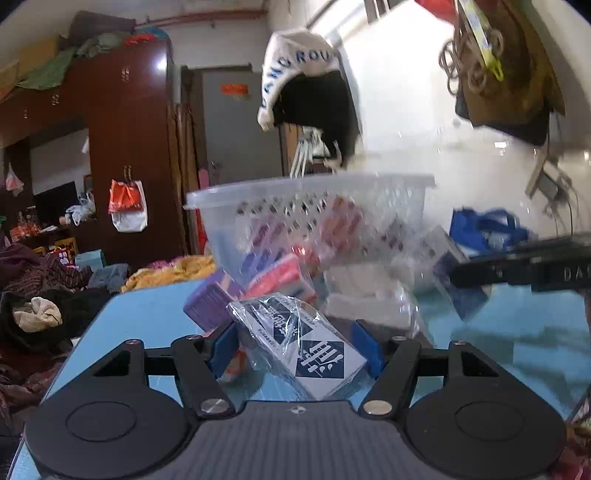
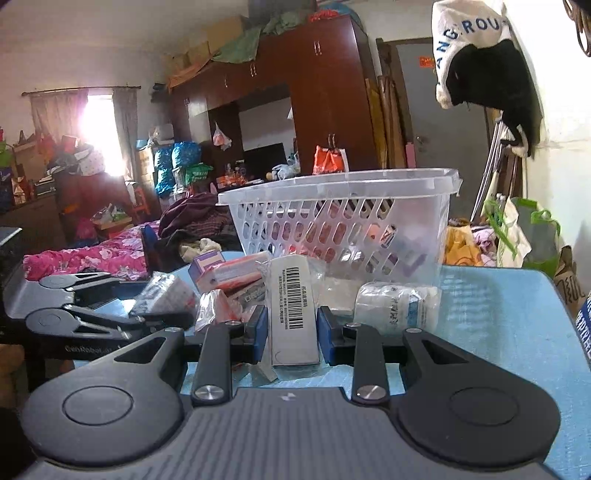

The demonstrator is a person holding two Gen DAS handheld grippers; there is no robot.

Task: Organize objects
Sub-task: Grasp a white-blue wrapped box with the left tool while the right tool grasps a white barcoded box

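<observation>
Left wrist view: we saw our left gripper (image 1: 295,350) with its jaws around a wrapped white box (image 1: 306,347), near the basket (image 1: 310,192) on the blue table (image 1: 147,306); contact was unclear. Right wrist view: our right gripper (image 2: 291,334) clamped a barcoded box (image 2: 293,314).

"ANG ROU" in blue on the white hanging cloth (image 2: 469,33); a barcode on the grey box (image 2: 293,310).

Blue table (image 2: 498,332) bears a clear basket (image 2: 424,221) and packets (image 2: 236,275).
</observation>
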